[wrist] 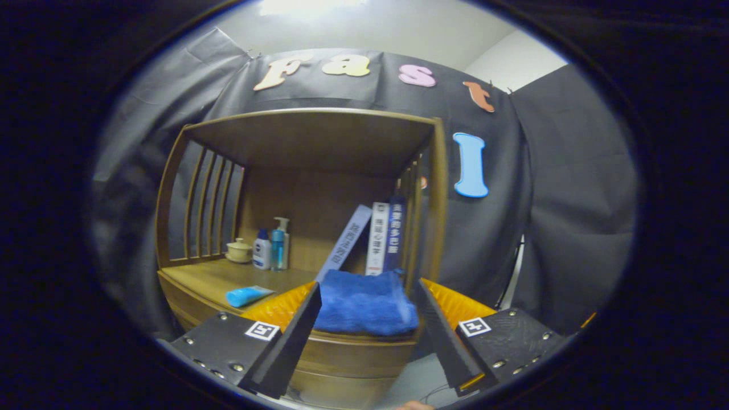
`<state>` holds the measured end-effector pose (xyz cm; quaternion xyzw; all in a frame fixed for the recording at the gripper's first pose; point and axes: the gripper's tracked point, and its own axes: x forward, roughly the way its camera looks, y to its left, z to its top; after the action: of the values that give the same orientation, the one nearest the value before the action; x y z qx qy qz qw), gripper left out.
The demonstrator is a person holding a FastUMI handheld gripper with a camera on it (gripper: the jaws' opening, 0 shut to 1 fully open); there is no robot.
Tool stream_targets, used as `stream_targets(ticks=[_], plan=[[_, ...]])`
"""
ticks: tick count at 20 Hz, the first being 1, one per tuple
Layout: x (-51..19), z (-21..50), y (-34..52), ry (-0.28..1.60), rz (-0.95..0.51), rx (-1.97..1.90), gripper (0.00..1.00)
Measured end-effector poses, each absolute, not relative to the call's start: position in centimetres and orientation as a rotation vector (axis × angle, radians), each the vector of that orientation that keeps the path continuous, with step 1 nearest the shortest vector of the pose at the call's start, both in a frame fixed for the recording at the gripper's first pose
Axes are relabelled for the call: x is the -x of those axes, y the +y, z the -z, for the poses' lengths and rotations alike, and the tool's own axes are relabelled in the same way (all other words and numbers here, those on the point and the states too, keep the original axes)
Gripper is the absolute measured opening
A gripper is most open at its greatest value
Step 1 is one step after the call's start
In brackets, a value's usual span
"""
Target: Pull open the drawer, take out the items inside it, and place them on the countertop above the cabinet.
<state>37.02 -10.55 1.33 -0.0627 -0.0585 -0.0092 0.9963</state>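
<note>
Placing is the step in hand: your jaws stand spread either side of the blue towel (364, 302) at lower centre, resting on the counter (211, 279). Next, back straight off.

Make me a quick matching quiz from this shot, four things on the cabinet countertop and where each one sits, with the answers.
Things:
1. blue towel
2. blue tube
3. books
4. lidded cup

Places:
A. lying on the countertop, left of the towel
B. at the back left, beside the bottles
C. between the open jaws of the gripper, at the front edge
D. standing and leaning behind the towel

Pairs: 1-C, 2-A, 3-D, 4-B
</note>
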Motion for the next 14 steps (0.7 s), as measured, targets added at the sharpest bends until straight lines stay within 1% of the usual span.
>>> stream_targets(ticks=[4,7,9,14], plan=[[-34.8,-2.3,-18.6,-0.114,0.077,0.172,0.98],[-32.5,-2.7,-22.0,-0.14,0.098,0.203,0.98],[-31.0,-2.0,-23.5,-0.148,0.104,0.195,0.98],[-27.6,1.3,-24.2,-0.174,0.069,0.063,0.98]])
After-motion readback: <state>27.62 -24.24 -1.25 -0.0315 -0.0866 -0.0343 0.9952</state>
